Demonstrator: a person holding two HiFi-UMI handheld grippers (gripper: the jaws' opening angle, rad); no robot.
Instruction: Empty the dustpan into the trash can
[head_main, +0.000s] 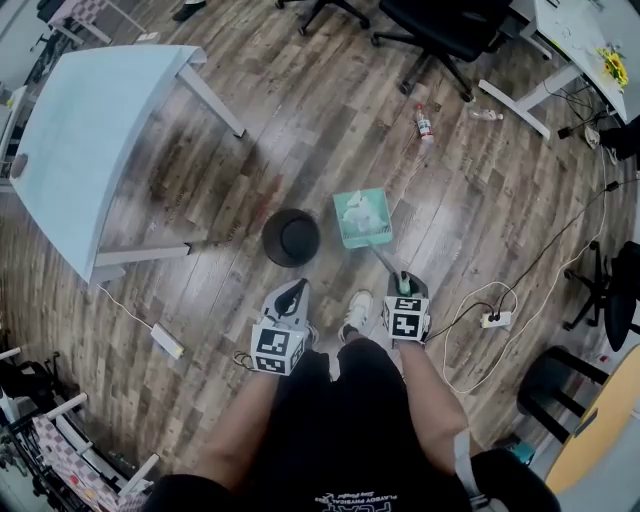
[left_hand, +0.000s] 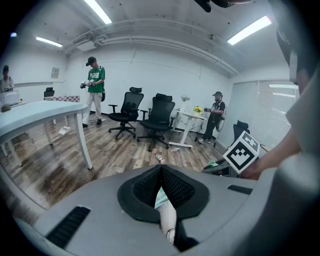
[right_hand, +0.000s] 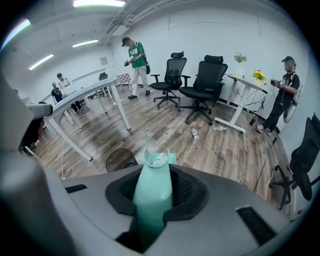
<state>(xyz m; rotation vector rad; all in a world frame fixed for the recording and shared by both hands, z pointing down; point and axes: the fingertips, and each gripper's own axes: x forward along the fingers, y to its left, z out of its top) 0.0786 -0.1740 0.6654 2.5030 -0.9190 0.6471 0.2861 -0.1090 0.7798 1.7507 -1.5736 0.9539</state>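
A mint-green dustpan holding white scraps hangs just right of the round black trash can, which stands on the wood floor. Its long green handle runs back into my right gripper, whose jaws are shut on it. In the right gripper view the pan shows past the handle's end, with the trash can to its left. My left gripper hovers near the can's near rim. Its pads meet at the tips; a thin pale shape shows in the slit below, and I cannot tell what it is.
A pale blue table stands to the left. A plastic bottle lies on the floor beyond the dustpan, with black office chairs further back. A power strip and cables lie to the right. Several people stand across the room.
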